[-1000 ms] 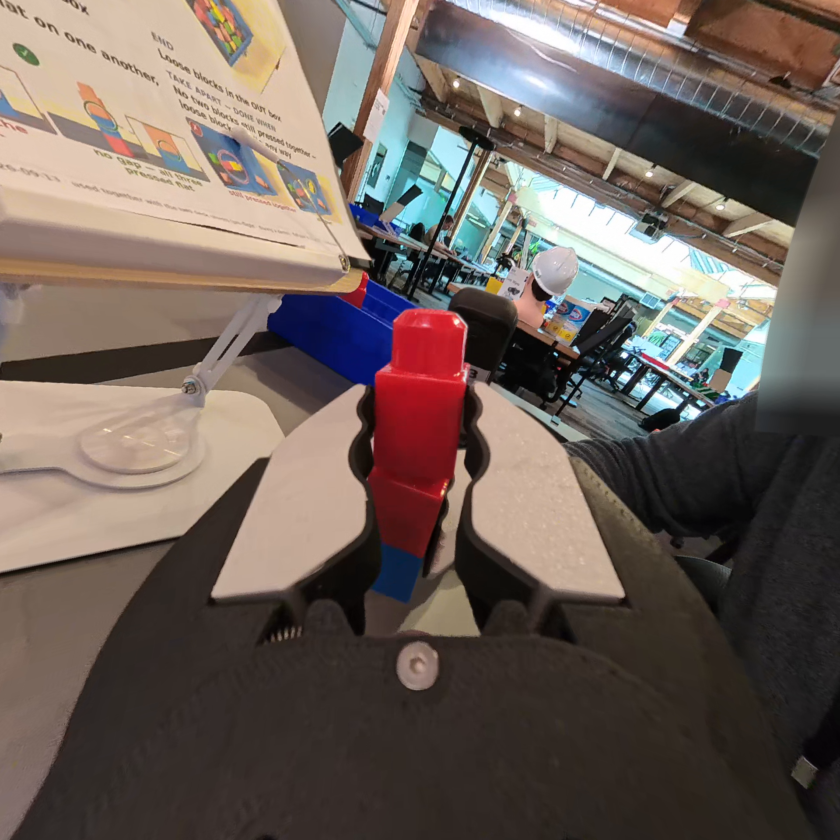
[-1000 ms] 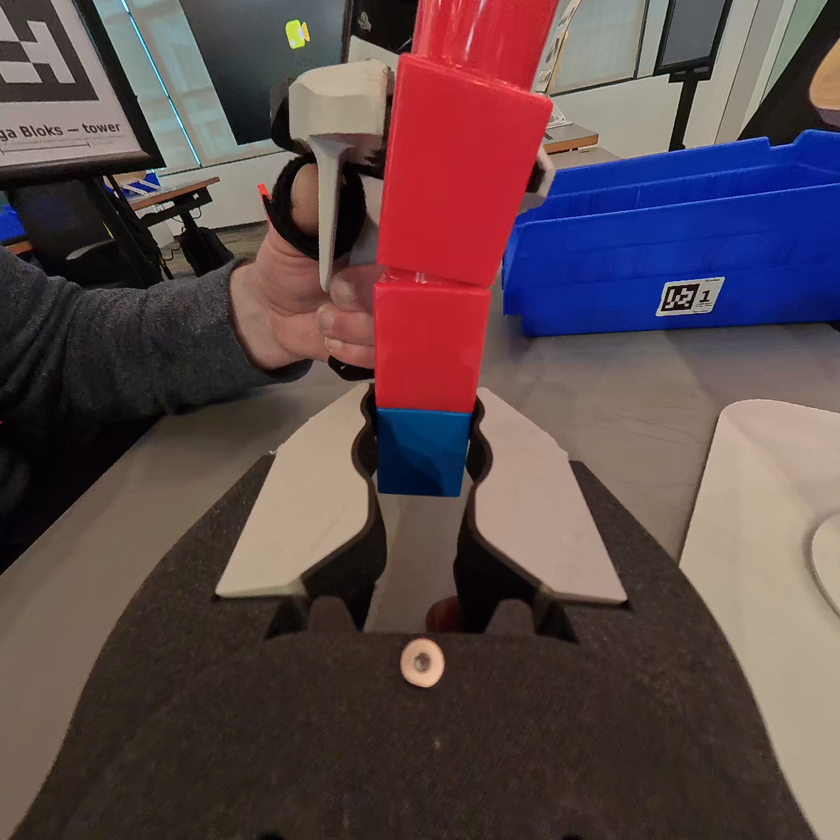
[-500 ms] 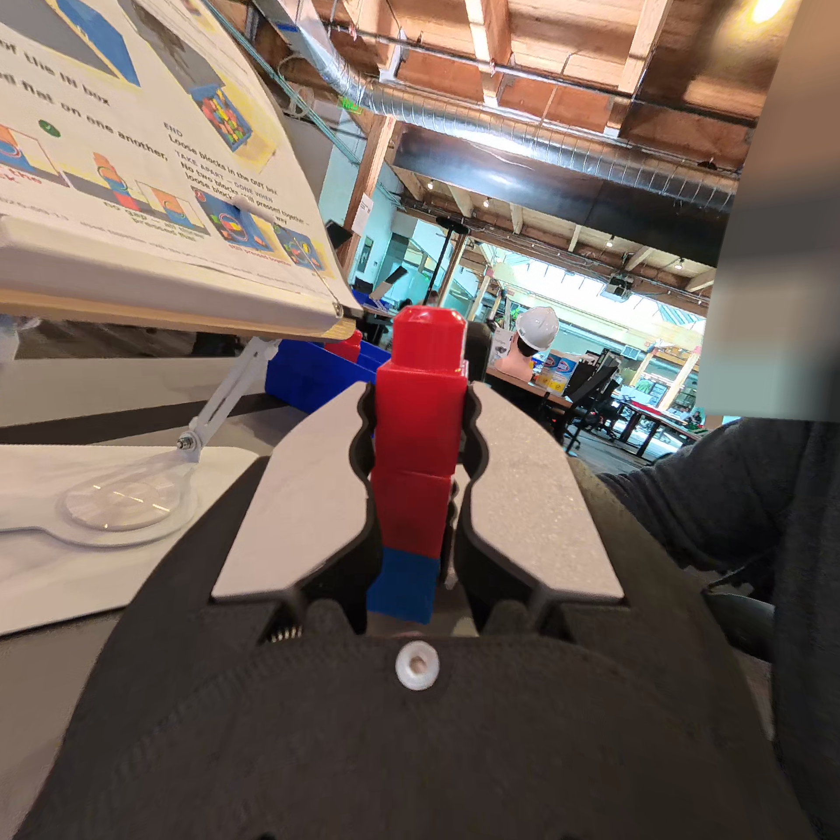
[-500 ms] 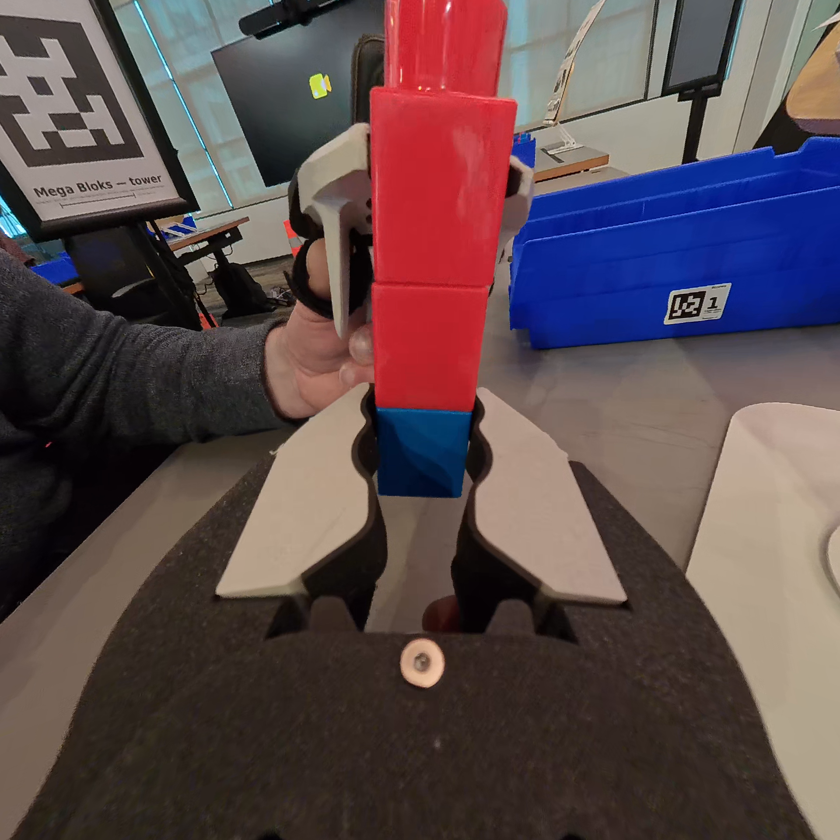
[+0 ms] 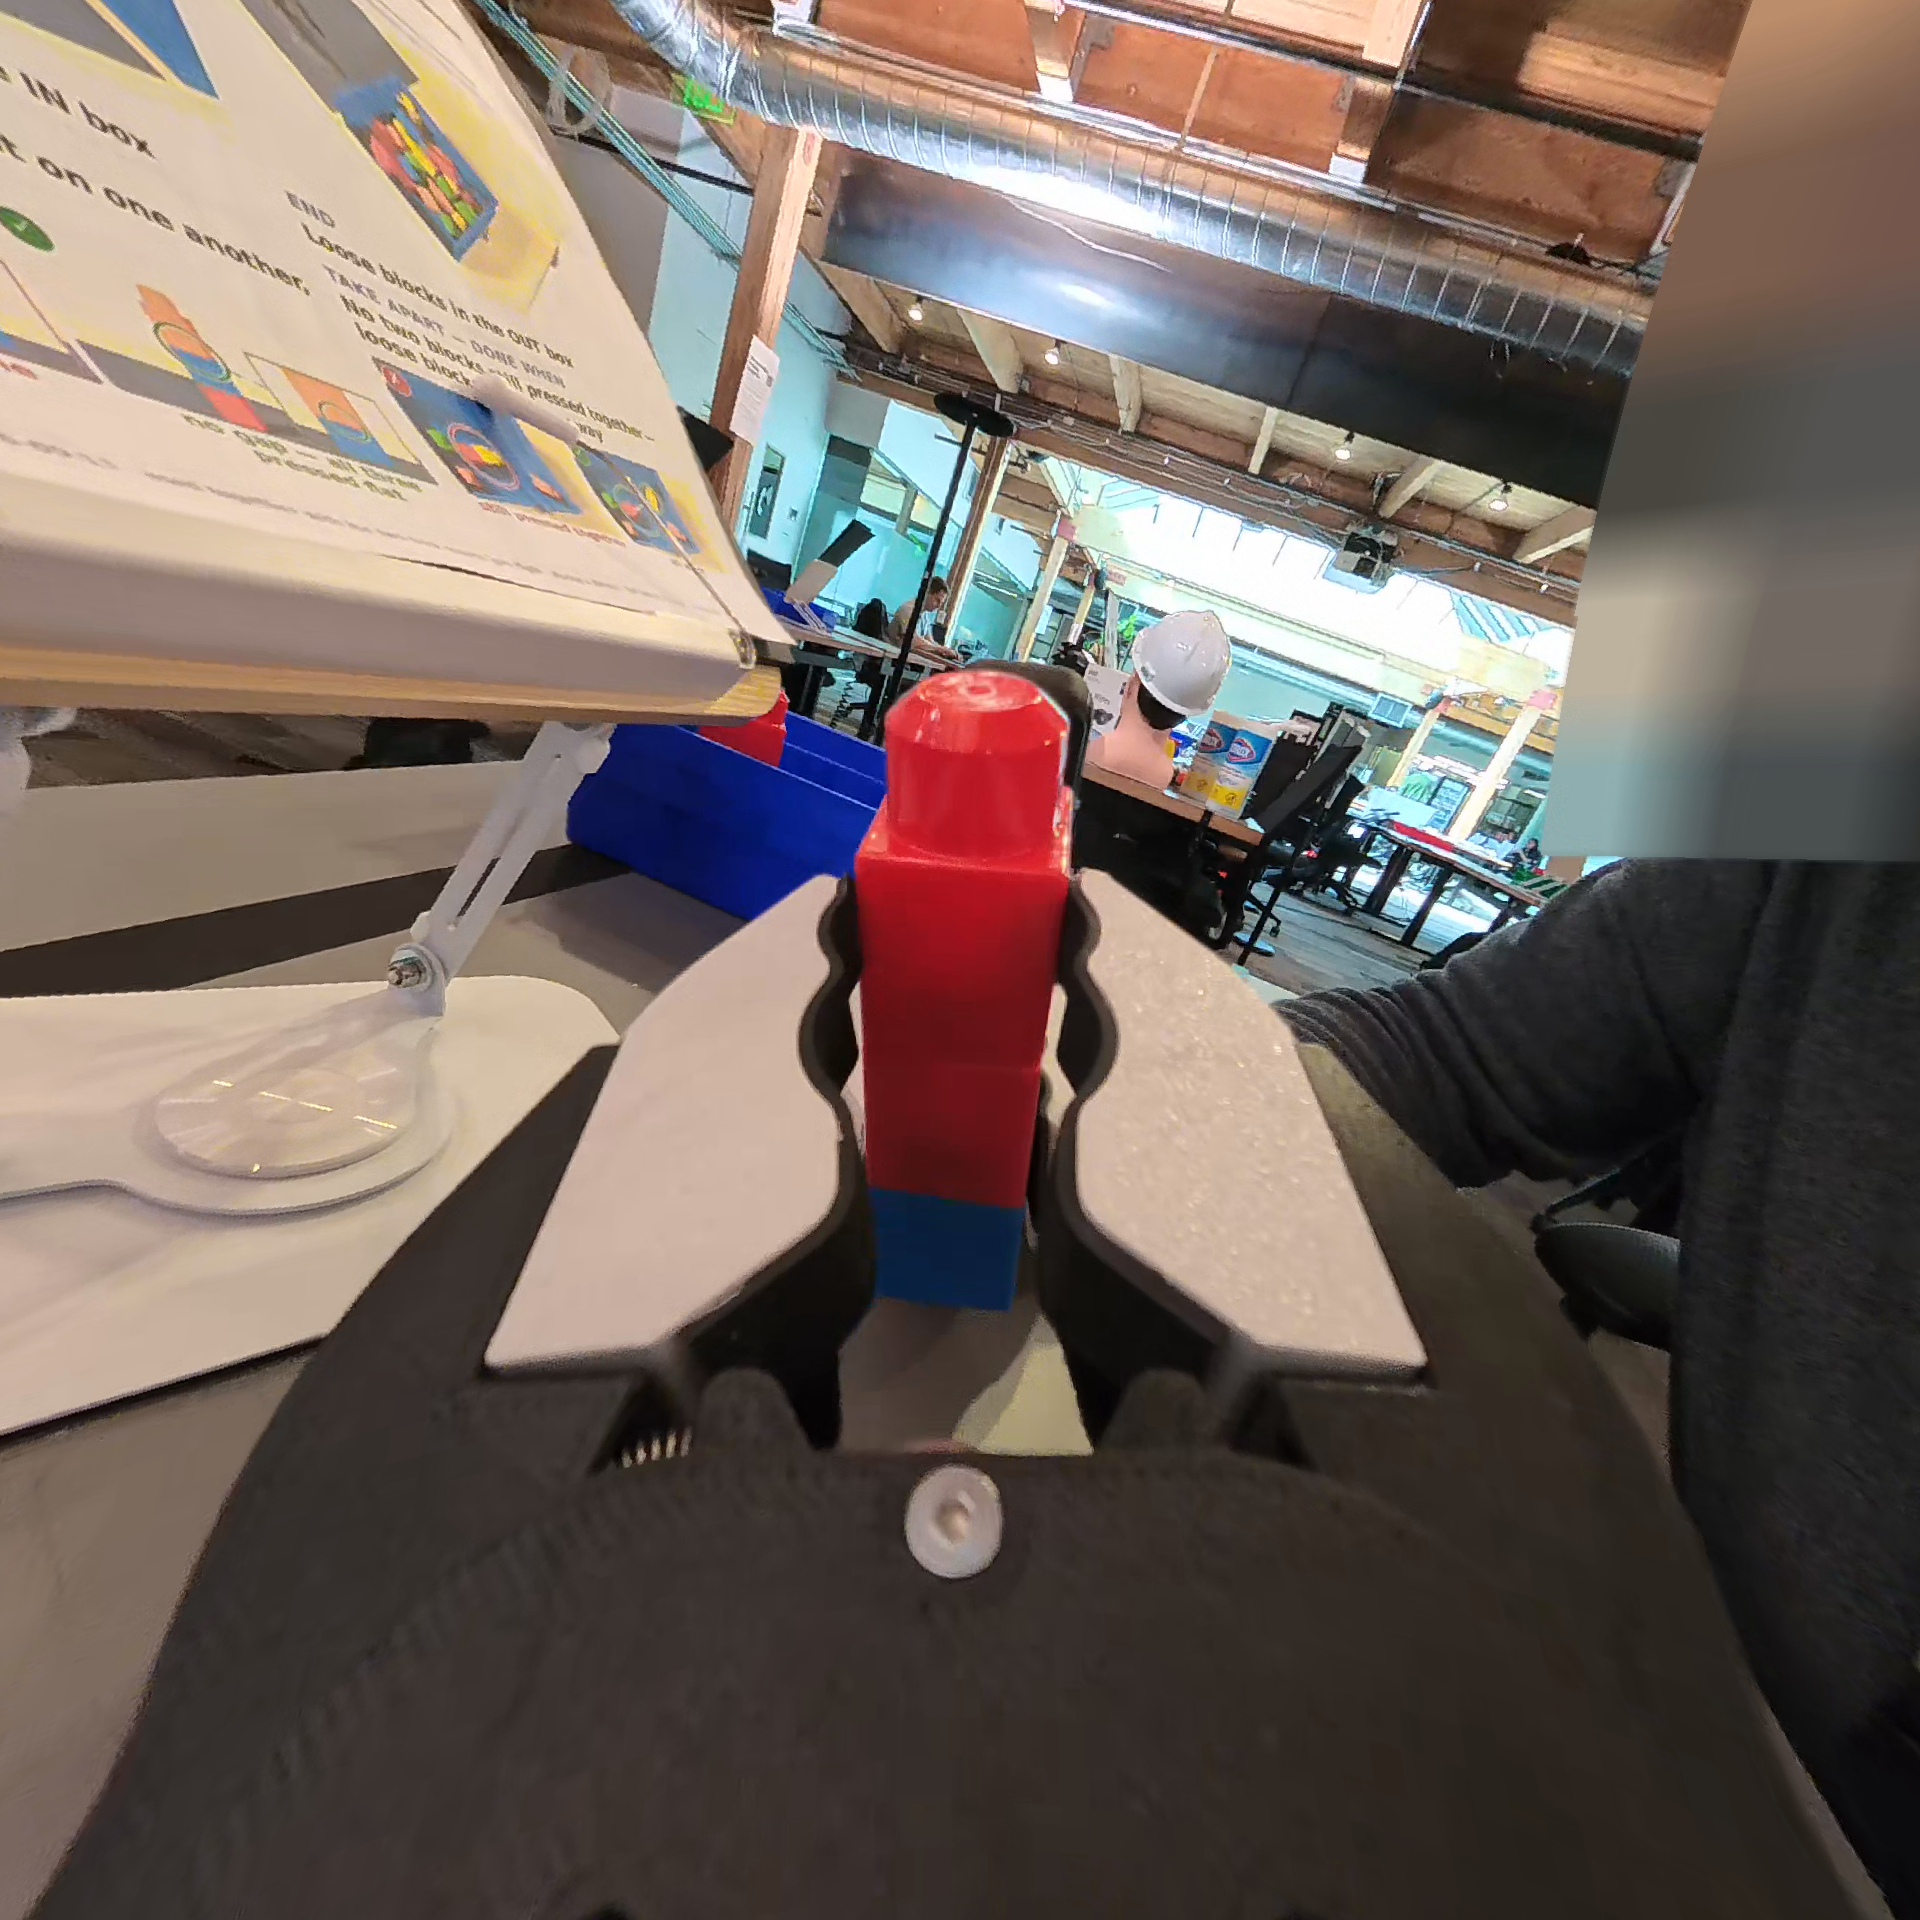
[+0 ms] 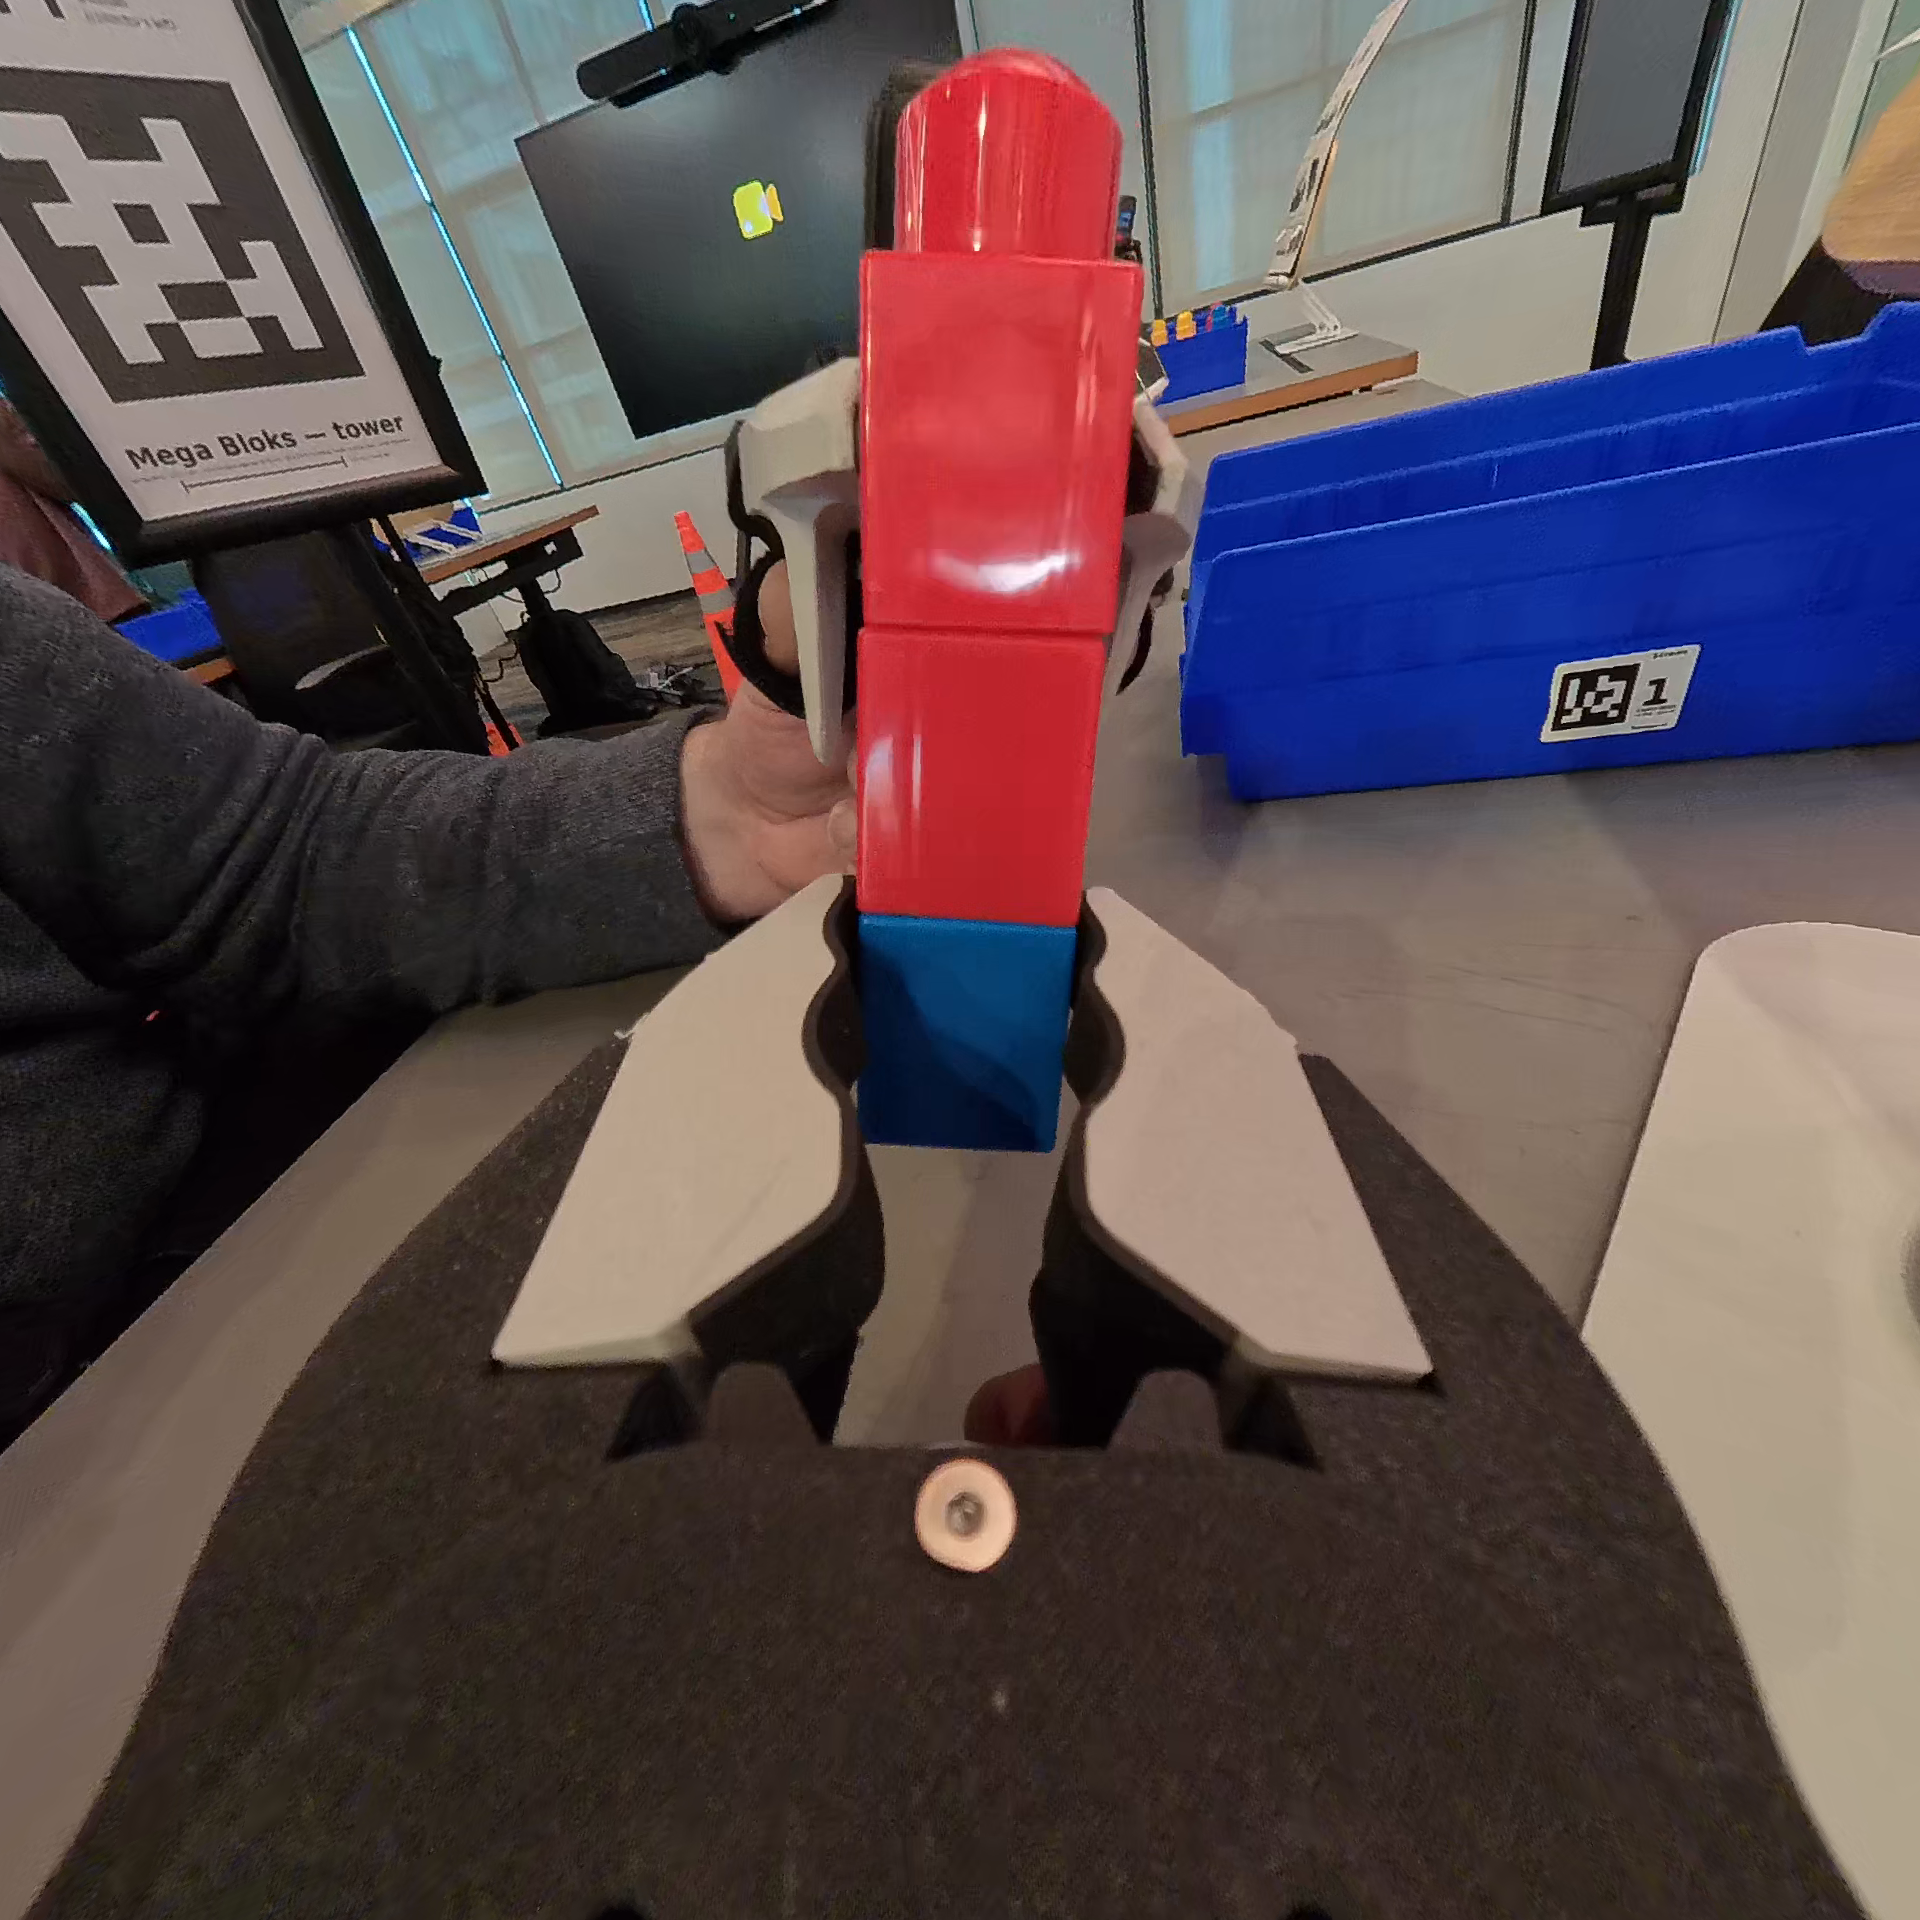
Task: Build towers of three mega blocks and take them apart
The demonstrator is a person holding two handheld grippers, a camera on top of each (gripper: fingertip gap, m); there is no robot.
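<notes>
A tower of three mega blocks is held in the air between both grippers. It has a blue block [image 6: 961, 1039] at the bottom, a red block [image 6: 977, 769] in the middle and a red block [image 6: 997, 436] with a round stud on top. My right gripper [image 6: 964, 935] is shut on the blue block. My left gripper [image 5: 956, 904] is shut on the top red block [image 5: 961, 935], with the middle red block [image 5: 951, 1122] and the blue block [image 5: 945, 1247] lower between its fingers. In the right wrist view the left gripper's fingers [image 6: 805, 499] flank the top red block.
A blue bin [image 6: 1558, 582] with a tag stands at the back right of the grey table [image 6: 1455, 883]. A white stand base [image 5: 208, 1143] carries a tilted instruction sheet [image 5: 260, 312]. A framed marker sign [image 6: 187, 260] stands at the back left. A grey sleeve [image 6: 260, 831] crosses the left. My right fingertips sit around 7 cm from my left ones.
The tower has straightened from a slight tilt and sits lower in the right wrist view, so its top stud now shows. Both grippers keep their hold.
</notes>
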